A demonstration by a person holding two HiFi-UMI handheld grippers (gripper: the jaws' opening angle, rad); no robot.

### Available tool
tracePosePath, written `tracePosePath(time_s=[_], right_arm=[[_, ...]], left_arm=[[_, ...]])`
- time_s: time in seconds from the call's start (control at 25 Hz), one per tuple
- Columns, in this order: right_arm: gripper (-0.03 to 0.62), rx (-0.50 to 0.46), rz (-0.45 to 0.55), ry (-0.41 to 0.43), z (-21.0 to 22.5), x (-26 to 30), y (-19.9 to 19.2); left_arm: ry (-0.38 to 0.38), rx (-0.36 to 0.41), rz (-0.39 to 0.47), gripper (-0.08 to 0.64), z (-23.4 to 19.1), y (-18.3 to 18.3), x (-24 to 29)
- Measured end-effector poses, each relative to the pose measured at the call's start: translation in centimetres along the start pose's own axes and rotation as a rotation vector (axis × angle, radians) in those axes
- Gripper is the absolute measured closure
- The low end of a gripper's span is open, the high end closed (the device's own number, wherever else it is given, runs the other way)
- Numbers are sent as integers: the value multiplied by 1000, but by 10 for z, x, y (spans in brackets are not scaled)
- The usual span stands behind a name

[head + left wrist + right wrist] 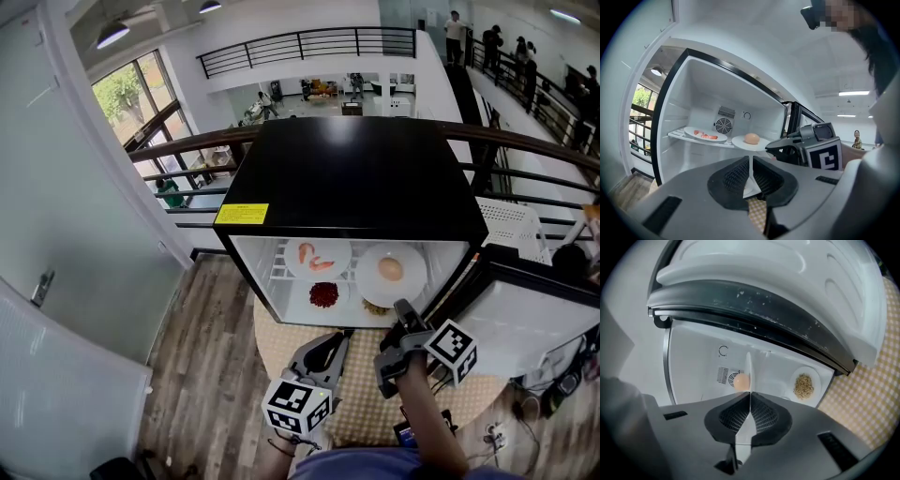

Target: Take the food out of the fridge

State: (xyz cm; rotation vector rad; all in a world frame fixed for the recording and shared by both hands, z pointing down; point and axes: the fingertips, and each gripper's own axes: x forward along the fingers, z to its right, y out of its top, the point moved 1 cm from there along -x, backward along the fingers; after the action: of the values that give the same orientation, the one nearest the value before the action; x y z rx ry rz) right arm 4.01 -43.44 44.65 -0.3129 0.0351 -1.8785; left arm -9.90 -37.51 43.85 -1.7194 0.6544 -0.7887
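1. Squarely ahead stood a boxy fridge (356, 178). Its top was glossy black with a yellow label (242, 214) at the 9 o'clock corner, its inside was smooth white plastic, and its door (525, 319) hung open at 3 o'clock.
2. On the upper shelf sat two round white plates: the shrimp plate (336, 248) and, at its 3 o'clock, the egg plate (370, 281), which bore one smooth tan oval (391, 269).
3. Below lay a heap of dark red food (323, 294) and, at its 3 o'clock, a plate of tan crumbly grains (804, 386).
4. The right gripper (406, 309) had its ribbed black pads (738, 416) pinched on the egg plate's rim at 6 o'clock.
5. The left gripper (337, 337) hung at the right one's 8 o'clock with its jaws pressed together, empty.
6. A checked woven mat (366, 412) lay under the fridge, with grey wood-plank floor (206, 375) at 9 o'clock and a dark curved railing (187, 145) behind.
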Motion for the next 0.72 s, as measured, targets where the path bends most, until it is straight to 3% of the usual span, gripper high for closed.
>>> tracePosePath(time_s=[0.2, 0.36, 0.72], right_arm=[[574, 57, -23, 7, 9, -12, -4], [574, 62, -42, 13, 12, -17, -8], [574, 57, -62, 13, 16, -21, -10]], left_arm=[[-38, -50, -7, 527, -9, 4, 21], [-133, -105, -25, 370, -8, 3, 35], [-290, -247, -57, 304, -7, 2, 73]])
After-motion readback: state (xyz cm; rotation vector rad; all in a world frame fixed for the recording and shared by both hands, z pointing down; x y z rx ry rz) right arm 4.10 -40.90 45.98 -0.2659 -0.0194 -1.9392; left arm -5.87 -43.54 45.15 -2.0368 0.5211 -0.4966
